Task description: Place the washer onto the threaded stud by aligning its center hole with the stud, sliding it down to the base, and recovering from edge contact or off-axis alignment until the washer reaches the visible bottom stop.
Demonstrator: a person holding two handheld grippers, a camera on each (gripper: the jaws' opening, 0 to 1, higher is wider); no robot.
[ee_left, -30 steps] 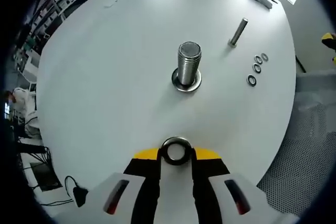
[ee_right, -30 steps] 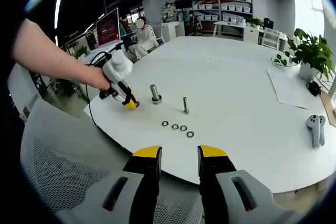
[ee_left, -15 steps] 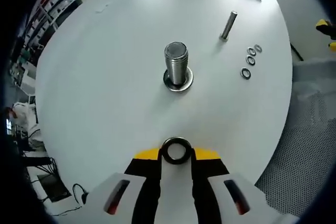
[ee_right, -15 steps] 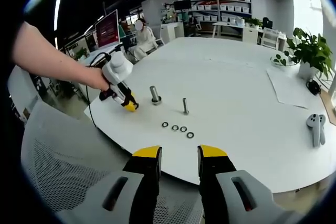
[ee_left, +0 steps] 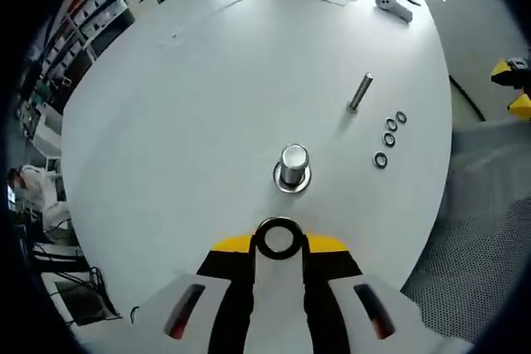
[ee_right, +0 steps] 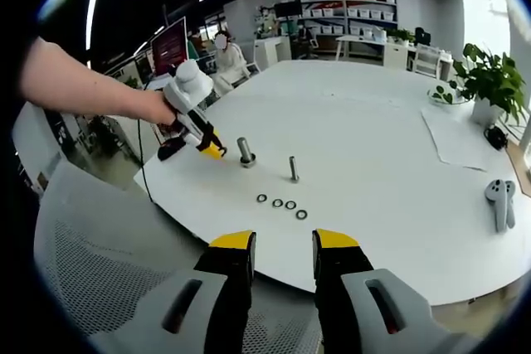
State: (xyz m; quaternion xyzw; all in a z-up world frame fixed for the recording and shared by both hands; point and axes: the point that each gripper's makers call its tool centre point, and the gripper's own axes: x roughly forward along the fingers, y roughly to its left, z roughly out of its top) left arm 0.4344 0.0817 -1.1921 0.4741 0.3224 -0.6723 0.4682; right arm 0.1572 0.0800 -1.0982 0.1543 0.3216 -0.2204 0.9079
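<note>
My left gripper (ee_left: 279, 246) is shut on a dark metal washer (ee_left: 279, 238), held flat between its yellow-tipped jaws. Just ahead of it a thick threaded stud (ee_left: 293, 163) stands upright on the white table, seen nearly end-on, with a metal ring at its base. The washer hangs above the table, short of the stud. In the right gripper view the left gripper (ee_right: 212, 150), in a person's hand, hovers just left of the stud (ee_right: 246, 151). My right gripper (ee_right: 283, 243) stands open off the table's near edge, nothing between its jaws.
A thin upright bolt (ee_left: 359, 92) and several small loose washers (ee_left: 388, 133) lie right of the stud. A white controller (ee_right: 498, 201), papers (ee_right: 459, 140) and a plant (ee_right: 489, 77) sit at the table's far side. A mesh chair (ee_right: 91, 275) stands below the edge.
The left gripper has risen and tipped over with the washer, so the stud now appears smaller, nearer and more end-on. The right gripper has held still.
</note>
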